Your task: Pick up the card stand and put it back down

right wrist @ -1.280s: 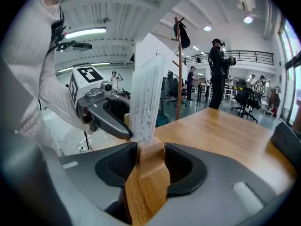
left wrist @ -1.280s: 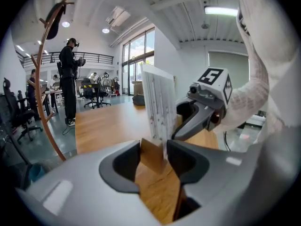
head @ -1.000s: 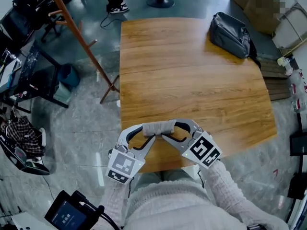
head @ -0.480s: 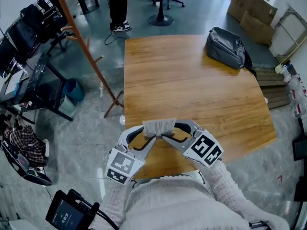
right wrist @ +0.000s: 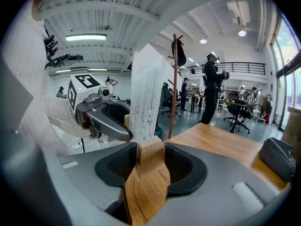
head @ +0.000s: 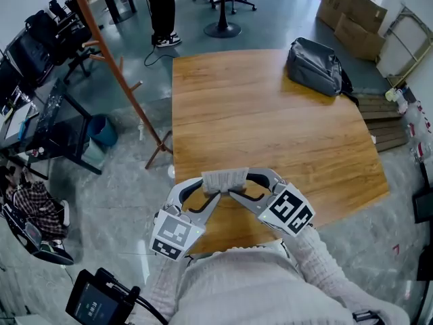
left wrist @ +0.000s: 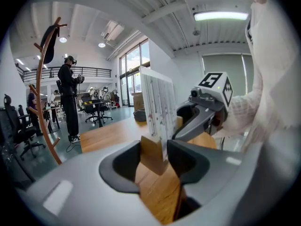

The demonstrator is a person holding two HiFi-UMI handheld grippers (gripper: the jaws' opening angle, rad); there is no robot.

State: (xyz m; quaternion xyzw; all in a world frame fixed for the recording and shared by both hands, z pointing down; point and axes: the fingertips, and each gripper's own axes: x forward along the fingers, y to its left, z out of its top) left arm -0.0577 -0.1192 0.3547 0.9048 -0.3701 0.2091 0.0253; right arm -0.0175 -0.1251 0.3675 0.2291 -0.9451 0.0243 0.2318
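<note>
The card stand (head: 224, 179), a small wooden block carrying an upright white printed card, hangs over the near edge of the wooden table (head: 270, 127). My left gripper (head: 210, 190) grips its left end and my right gripper (head: 239, 190) its right end. In the left gripper view the wooden base (left wrist: 151, 153) is pinched between the dark pads, and the card (left wrist: 159, 109) rises above it. The right gripper (left wrist: 203, 111) shows beyond. In the right gripper view the base (right wrist: 151, 155) is likewise clamped under the card (right wrist: 145, 95), with the left gripper (right wrist: 102, 113) behind.
A grey bag (head: 314, 66) lies at the table's far right corner. A wooden coat rack (head: 115, 66) leans at the left beside a blue bin (head: 101, 128). A person (head: 161, 9) stands beyond the table. Cardboard boxes (head: 352, 12) sit at the far right.
Both grippers have risen a little with the card stand still clamped between them. The head view has tilted up, so more of the far room shows.
</note>
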